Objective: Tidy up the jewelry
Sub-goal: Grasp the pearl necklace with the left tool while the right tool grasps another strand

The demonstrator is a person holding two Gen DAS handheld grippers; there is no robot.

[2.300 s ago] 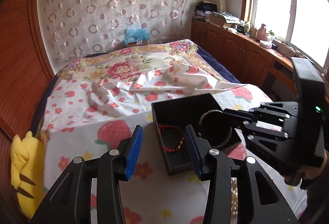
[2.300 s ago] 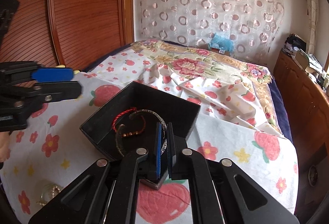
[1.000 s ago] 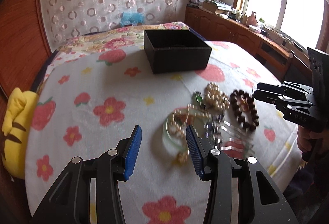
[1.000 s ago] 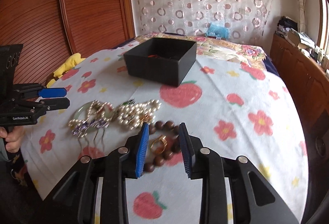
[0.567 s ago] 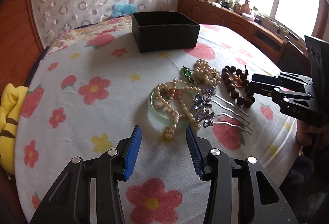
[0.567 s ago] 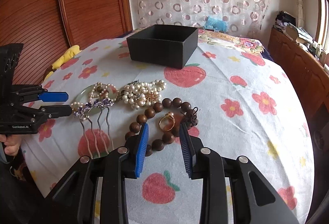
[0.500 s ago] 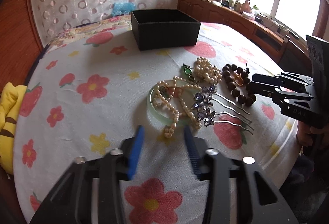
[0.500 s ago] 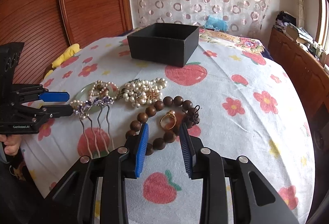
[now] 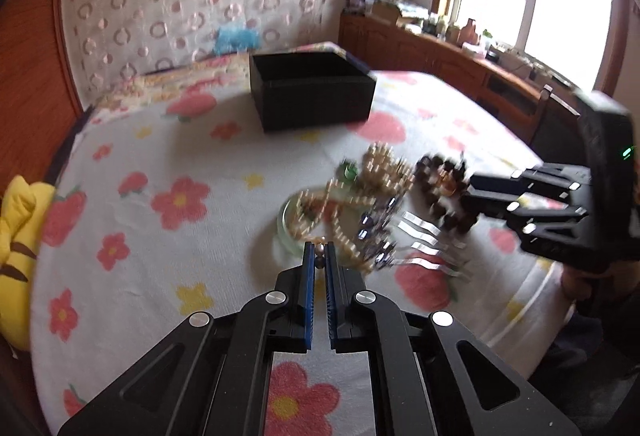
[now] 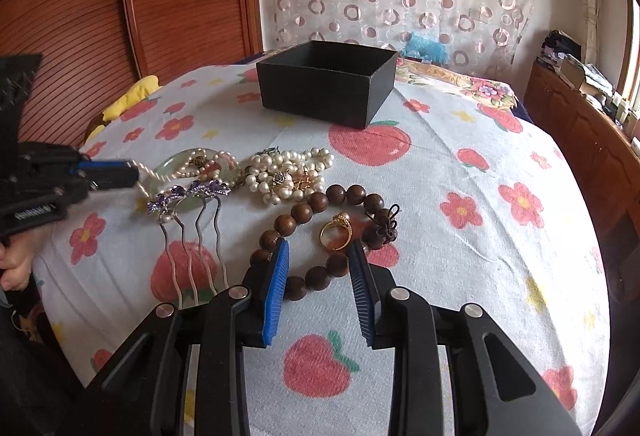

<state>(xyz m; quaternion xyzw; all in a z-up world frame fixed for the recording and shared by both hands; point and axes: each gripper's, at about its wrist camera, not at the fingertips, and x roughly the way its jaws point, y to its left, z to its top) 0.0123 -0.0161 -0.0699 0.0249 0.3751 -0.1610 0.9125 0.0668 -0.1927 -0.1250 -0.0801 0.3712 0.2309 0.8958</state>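
While lying spread over the bed (image 10: 460,164) and its fruit-and-flower sheet (image 10: 440,276), carrying everything else. Standing at the far side, well apart from the jewelry: black box (image 10: 326,82), open at the top, contents hidden from both views. Reaching in from the left with fingers nearly closed: left gripper (image 9: 319,260), pinching the end bead of the pearl necklace (image 10: 192,166), the strand stretching taut back across a pale green bangle (image 10: 172,164). Hovering with fingers wide apart, holding nothing: right gripper (image 10: 319,256), straddling the near arc of the wooden bead bracelet (image 10: 316,212). Lying inside that bracelet's loop: gold ring (image 10: 336,230). Bunching just beyond the bracelet: pearl cluster (image 10: 288,172). Resting beside the bangle: purple hair combs (image 10: 188,196), prongs pointing toward the near edge.
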